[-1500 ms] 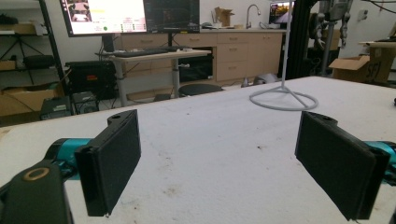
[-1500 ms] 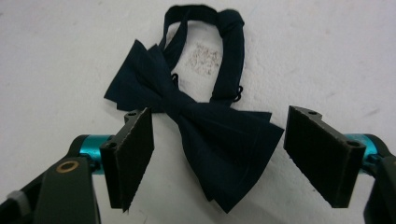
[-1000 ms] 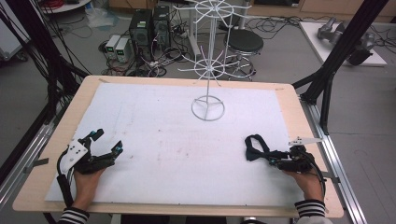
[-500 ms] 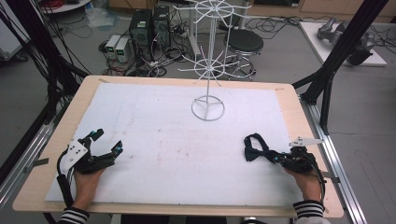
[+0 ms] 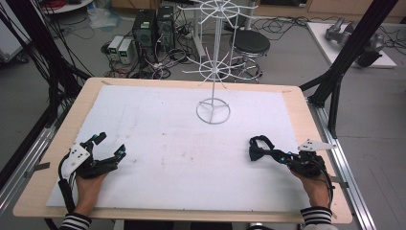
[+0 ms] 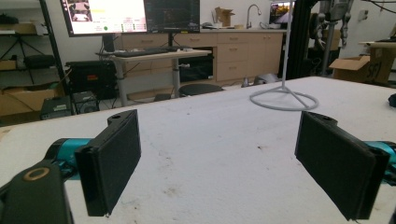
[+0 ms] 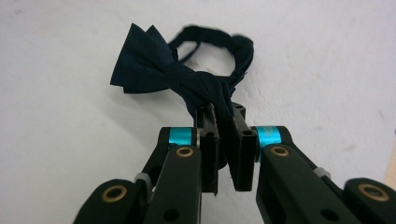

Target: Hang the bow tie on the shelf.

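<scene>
Now the right gripper [image 7: 223,135] has its jaws pinched tight on one wing of a dark navy bow tie [image 7: 175,77]; they have just been closing, and the fabric is bunched between the pads. The bow tie lies on the white table cover [image 5: 167,134] at the person's right, near the front edge, with its neck strap curled in a loop behind the knot. By all appearances the grasp is the step in hand, and nothing has been lifted yet. The left gripper [image 5: 106,152] rests at the front left of the table, its jaws spread wide with nothing between them.

A white wire rack [image 5: 213,72] stands well apart at the far middle of the table, a thin pole on a ring base with tiers of radiating prongs. Most likely the next move is to raise the tie and carry it there, which would call for the strap loop to hang open enough to slip over a prong.

The tie looks like soft, matte woven cloth, limp and liable to sag or twist. The pads are flat, black and faintly textured; the cover is rough and lightly stained.
</scene>
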`<action>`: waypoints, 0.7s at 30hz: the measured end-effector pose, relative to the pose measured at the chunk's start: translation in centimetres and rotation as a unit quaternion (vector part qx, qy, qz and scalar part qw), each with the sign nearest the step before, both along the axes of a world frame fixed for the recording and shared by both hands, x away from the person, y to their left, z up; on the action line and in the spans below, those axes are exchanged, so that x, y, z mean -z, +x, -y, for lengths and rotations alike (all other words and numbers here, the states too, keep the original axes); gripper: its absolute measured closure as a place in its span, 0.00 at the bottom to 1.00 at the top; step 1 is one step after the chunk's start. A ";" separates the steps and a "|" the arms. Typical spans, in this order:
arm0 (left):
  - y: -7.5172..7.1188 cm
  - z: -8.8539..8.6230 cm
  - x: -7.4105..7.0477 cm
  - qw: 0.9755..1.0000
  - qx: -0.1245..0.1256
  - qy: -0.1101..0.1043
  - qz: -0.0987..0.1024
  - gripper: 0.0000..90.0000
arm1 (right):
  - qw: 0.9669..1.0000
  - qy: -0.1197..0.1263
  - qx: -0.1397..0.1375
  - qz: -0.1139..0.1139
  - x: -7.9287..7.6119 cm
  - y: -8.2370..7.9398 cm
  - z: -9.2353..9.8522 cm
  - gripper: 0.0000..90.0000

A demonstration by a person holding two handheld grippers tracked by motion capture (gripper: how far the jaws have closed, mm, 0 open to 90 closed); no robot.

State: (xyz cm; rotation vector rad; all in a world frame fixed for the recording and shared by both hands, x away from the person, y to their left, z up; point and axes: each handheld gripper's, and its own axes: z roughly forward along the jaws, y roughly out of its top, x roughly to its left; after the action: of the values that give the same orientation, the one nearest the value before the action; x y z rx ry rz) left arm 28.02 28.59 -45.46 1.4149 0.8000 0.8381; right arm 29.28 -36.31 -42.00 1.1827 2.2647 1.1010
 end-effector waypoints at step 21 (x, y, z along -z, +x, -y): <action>0.0 0.0 0.0 1.000 -0.001 0.000 0.001 0.16 | 0.993 0.063 -0.032 0.090 -3.2 -0.4 -2.4 0.94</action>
State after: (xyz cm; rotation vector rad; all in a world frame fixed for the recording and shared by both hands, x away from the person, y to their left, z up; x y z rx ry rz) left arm 28.01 28.58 -45.47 1.4141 0.8000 0.8408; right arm 28.92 -33.88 -38.79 1.0188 2.1356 1.3354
